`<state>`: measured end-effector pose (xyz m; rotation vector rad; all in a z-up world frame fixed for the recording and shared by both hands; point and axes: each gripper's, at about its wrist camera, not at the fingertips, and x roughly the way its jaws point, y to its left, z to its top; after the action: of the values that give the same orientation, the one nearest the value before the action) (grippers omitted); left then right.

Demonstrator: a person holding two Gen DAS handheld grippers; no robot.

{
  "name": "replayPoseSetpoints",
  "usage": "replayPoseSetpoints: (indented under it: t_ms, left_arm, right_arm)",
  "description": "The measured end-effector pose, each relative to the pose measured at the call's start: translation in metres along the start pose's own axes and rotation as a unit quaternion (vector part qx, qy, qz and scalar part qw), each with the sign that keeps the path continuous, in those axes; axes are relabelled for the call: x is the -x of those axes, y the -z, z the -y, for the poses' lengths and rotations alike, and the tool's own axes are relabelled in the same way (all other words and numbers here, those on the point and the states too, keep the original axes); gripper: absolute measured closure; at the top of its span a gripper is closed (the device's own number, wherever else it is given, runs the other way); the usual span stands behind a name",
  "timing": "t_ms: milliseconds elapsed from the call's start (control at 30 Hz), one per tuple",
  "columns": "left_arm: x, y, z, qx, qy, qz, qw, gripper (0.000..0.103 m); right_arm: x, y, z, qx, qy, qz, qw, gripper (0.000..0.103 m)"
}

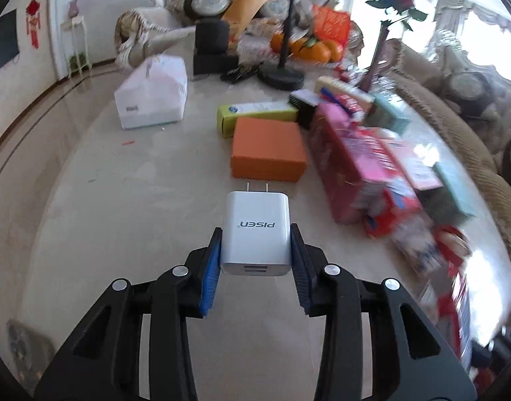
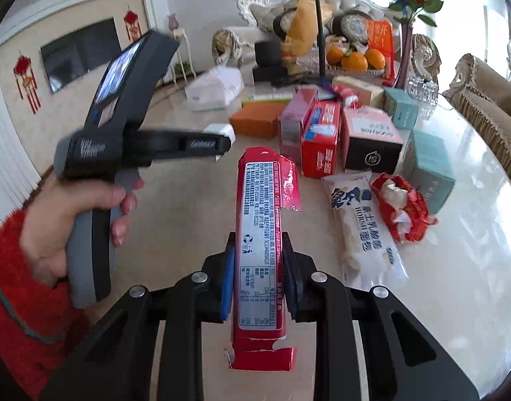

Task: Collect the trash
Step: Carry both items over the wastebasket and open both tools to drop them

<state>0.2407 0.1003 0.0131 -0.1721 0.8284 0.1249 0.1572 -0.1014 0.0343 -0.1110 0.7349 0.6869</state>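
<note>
My left gripper (image 1: pixel 255 234) is shut on a white PISEN charger plug (image 1: pixel 255 230), prongs pointing away, held above the marble table (image 1: pixel 105 183). It also shows in the right wrist view (image 2: pixel 222 140) at the left, with the white plug (image 2: pixel 220 131) between its fingers. My right gripper (image 2: pixel 259 247) is shut on a long red empty snack box (image 2: pixel 260 234) with torn flaps, held above the table. A white bread wrapper (image 2: pixel 362 230) and a crumpled red wrapper (image 2: pixel 401 210) lie on the table to its right.
An orange box (image 1: pixel 269 148), a yellow-green box (image 1: pixel 255 113), pink and red cartons (image 1: pixel 355 167) and teal boxes (image 2: pixel 426 170) crowd the table's right. A white tissue box (image 1: pixel 153 93) sits far left. A fruit tray with oranges (image 2: pixel 355 58), a black stand (image 1: pixel 282 77) and a rose vase (image 2: pixel 406 50) stand behind.
</note>
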Motion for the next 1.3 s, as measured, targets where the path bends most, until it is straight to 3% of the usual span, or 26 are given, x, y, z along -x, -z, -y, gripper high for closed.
replayPoseSetpoints:
  t_ms: [200,333,500,567,700,867,1233,1300]
  left_arm:
    - [0.096,0.057,0.004,-0.049,0.067,0.048,0.9953,0.065]
    - [0.149,0.123,0.011,-0.077,0.110,0.040,0.9902,0.065]
    - [0.163,0.220,0.032,-0.096,0.162,-0.045,0.9811,0.065]
    - [0.145,0.260,0.045,-0.116,0.149,-0.088,0.9780,0.065]
    - [0.083,0.307,0.057,-0.105,0.148,-0.186,0.9655,0.065]
    - [0.041,0.324,0.068,-0.120,0.135,-0.231,0.9561,0.065]
    - [0.027,0.327,0.069,-0.115,0.128,-0.244,0.9546,0.063]
    - [0.027,0.326,0.068,-0.110,0.120,-0.241,0.9568,0.038]
  right_arm:
    - [0.069,0.041,0.002,-0.028,-0.016,0.029,0.999,0.080]
    - [0.105,0.090,0.000,-0.055,-0.035,-0.002,0.998,0.080]
    - [0.120,0.154,-0.015,-0.084,-0.048,-0.075,0.992,0.080]
    - [0.105,0.179,-0.012,-0.112,-0.049,-0.109,0.987,0.080]
    - [0.059,0.220,-0.006,-0.149,-0.040,-0.176,0.972,0.080]
    - [0.020,0.242,-0.001,-0.157,-0.027,-0.221,0.962,0.080]
    - [0.018,0.256,0.011,-0.168,-0.017,-0.223,0.960,0.079]
    - [0.015,0.257,0.013,-0.173,-0.015,-0.226,0.959,0.078]
